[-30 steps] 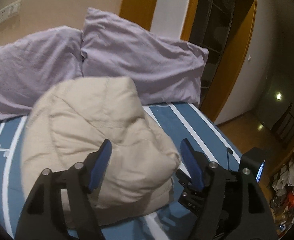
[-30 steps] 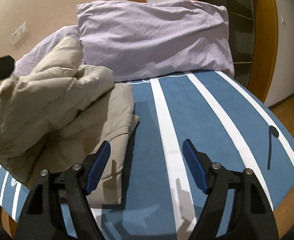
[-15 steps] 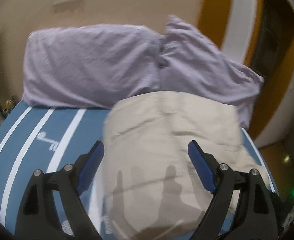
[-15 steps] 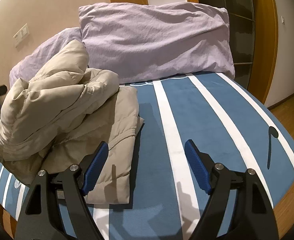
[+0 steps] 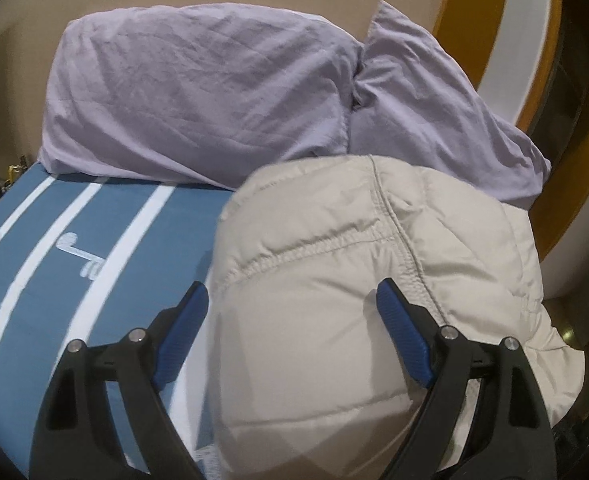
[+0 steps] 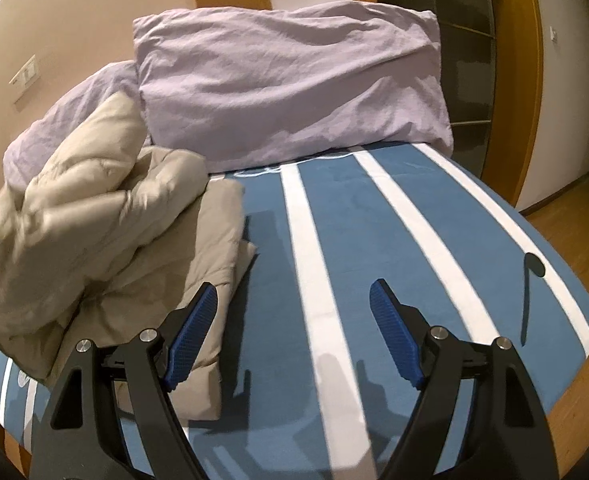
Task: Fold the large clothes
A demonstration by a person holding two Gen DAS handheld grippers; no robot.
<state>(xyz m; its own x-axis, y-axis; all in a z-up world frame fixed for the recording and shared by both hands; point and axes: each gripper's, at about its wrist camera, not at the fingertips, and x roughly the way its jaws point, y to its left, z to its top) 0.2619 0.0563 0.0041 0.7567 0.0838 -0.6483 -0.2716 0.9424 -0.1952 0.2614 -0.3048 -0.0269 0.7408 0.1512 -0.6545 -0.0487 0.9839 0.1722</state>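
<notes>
Two pillows (image 5: 198,96) in lilac cases lean against the wall at the head of the bed (image 6: 374,216), one partly overlapping the other. Our beige puffer jacket (image 5: 334,280) lies bunched on the blue, white-striped cover just in front of them, toward the bed's left side as the right wrist view shows it. There its lower layers lie flat while the upper part is heaped loosely on top.

Our left gripper (image 5: 290,304) hangs over the jacket with its jaws wide apart; they have just been opening. The padded cloth fills the space between the blue pads (image 5: 402,344), and we see neither pad pressing on it.

Our right gripper (image 6: 294,304) is also spread wide, with only striped cover between its fingers. Its left pad (image 6: 192,336) shows in front of the jacket's folded edge; we cannot tell whether it touches.
</notes>
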